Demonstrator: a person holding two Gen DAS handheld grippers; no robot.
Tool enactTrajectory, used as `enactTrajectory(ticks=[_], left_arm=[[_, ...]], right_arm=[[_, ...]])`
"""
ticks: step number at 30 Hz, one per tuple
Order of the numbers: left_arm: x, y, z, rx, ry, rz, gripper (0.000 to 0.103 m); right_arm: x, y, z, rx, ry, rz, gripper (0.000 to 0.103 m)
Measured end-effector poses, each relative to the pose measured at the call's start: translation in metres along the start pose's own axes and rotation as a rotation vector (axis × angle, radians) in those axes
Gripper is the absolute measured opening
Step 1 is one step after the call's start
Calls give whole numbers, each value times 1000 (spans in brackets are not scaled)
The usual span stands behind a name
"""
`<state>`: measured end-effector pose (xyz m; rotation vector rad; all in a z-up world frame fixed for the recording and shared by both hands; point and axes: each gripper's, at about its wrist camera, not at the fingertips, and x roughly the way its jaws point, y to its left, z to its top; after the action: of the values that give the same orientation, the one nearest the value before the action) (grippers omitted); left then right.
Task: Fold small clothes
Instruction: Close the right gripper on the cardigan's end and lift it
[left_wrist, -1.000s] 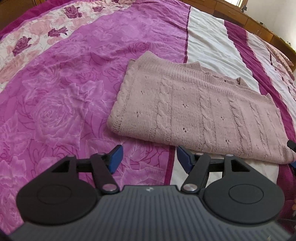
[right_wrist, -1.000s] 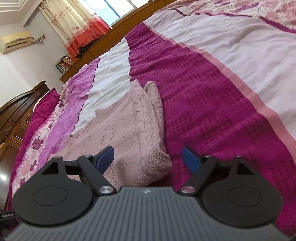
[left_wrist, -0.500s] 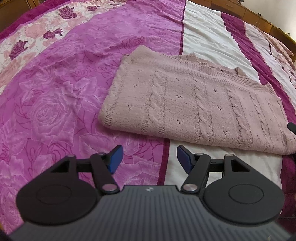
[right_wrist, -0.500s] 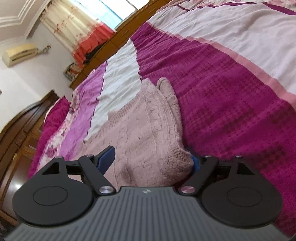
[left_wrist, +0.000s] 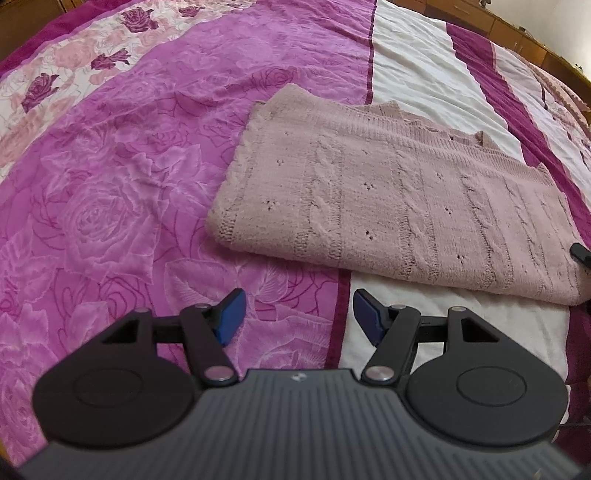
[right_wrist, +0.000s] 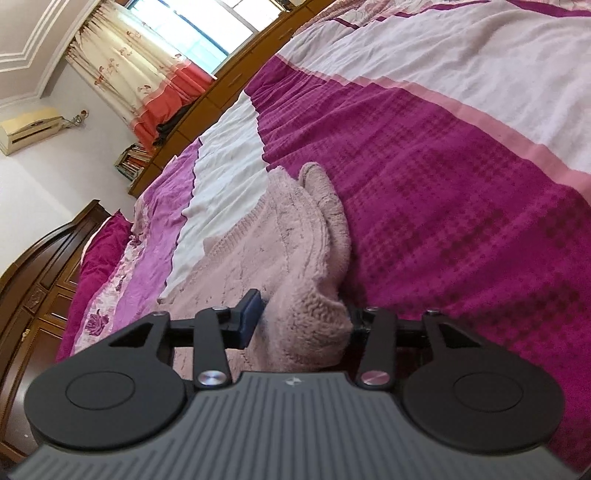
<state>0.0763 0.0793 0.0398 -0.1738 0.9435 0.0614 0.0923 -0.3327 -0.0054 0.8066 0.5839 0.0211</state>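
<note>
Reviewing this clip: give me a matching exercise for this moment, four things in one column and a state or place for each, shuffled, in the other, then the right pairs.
Things:
1. left gripper
2. right gripper
3. pink knitted sweater
4. air conditioner

States or places:
A. mounted on the wall near the curtained window
B. jaws just closing on a bunched corner of knit
C. jaws apart, nothing between them, short of the sweater's near edge
D. lying folded on the bedspread

Pairs: 1-C, 2-B, 3-D, 4-A
</note>
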Motion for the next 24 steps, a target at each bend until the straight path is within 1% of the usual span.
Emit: enactTrajectory(ticks=[9, 10, 11, 13, 17, 24], left_arm=[[1, 0, -2, 0, 7, 10, 66], [1, 0, -3, 1, 9, 11, 66], [1, 0, -3, 3, 10, 12, 66], [0, 1, -3, 5, 10, 11, 66], [-5, 7, -2, -4, 1, 12, 66], [-11, 15, 9, -3, -13, -1, 66]], right_arm=[[14, 5, 1, -34, -4, -15, 51], [14, 6, 2, -37, -5, -17, 47], [15, 8, 3, -43, -9, -22, 39], [13, 10, 4, -51, -15, -24, 35], [6, 16, 8, -61, -32, -4, 32], [-2, 38, 22, -47, -45, 92, 30]])
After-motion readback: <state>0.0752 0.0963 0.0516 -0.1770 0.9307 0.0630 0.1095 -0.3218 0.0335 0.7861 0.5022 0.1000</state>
